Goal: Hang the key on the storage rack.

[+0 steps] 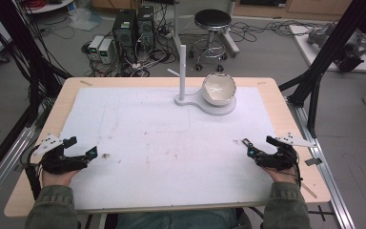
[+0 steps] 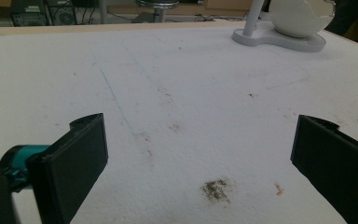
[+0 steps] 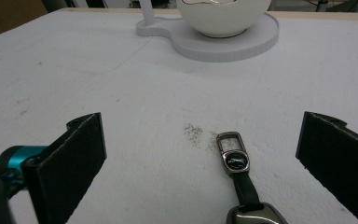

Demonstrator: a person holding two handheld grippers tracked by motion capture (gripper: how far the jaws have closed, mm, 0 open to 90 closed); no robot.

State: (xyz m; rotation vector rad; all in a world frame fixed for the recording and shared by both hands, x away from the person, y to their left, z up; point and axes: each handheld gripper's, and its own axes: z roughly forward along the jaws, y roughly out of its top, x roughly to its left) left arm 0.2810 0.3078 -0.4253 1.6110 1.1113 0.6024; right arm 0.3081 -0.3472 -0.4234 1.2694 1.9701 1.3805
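On the white mat [image 1: 162,143], near its right edge, I log one key fob [image 3: 242,186] lying flat between the jaws of my right gripper [image 1: 259,149]. Its long axis runs away from that gripper toward the stand [image 1: 205,102] at the far side; the metal loop end points that way, the body end points back at me.

Fob: rectangular silver loop, a dark oval badge below it, then a dark strap to a silver-rimmed body. The right gripper view's bottom edge cuts the body off, and I cannot read the badge mark. From the high view the fob [image 1: 246,142] is a small dark sliver.

Right gripper: jaws spread wide, touching nothing.

Left gripper [image 1: 83,148]: low over the mat's left side, jaws spread wide, empty; a dark smudge [image 2: 217,189] lies on the mat between them.

Stand: white base with an upright post [image 1: 182,67] and a white bowl [image 1: 218,88], well apart from both grippers.
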